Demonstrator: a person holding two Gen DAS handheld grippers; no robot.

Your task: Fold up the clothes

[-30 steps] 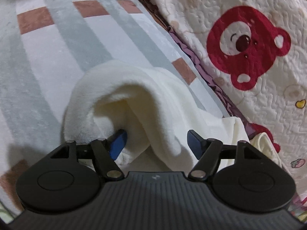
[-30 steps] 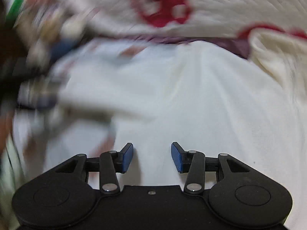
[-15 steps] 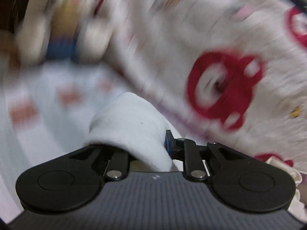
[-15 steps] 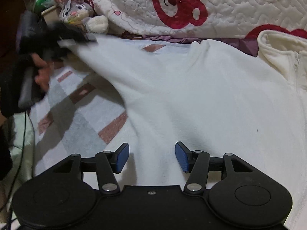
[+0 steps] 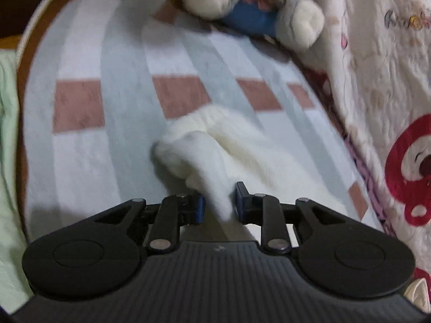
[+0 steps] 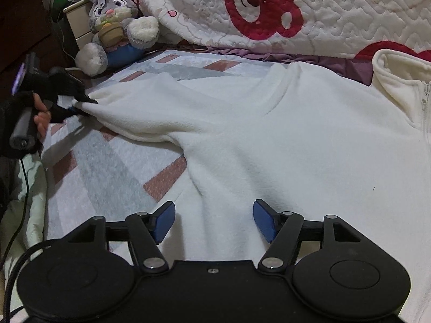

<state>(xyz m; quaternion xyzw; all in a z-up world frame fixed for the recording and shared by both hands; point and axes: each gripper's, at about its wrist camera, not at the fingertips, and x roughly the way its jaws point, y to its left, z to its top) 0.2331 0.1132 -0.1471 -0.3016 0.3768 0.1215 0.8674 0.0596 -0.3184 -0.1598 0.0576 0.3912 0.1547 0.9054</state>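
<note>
A cream fleece jacket (image 6: 282, 140) lies spread on the striped bed sheet (image 6: 107, 188), its zip collar (image 6: 404, 80) at the right. Its sleeve (image 6: 140, 110) stretches out to the left. My left gripper (image 5: 218, 206) is shut on the sleeve cuff (image 5: 199, 156); the right wrist view shows that same left gripper (image 6: 78, 105) in a person's hand, pulling the sleeve taut. My right gripper (image 6: 214, 222) hovers open over the jacket's lower body, nothing between its blue pads (image 6: 163, 220).
A quilt with red bears (image 6: 269, 13) bunches along the far side of the bed. A grey plush rabbit (image 6: 115, 27) sits at the far left corner. The bed's left edge (image 5: 24, 102) borders pale green cloth (image 5: 8, 161). A cable (image 6: 16, 228) trails at left.
My left gripper shut on the sleeve cuff and drew it out to the left, toward the plush rabbit, stretching the sleeve flat. The right gripper stayed open over the jacket.
</note>
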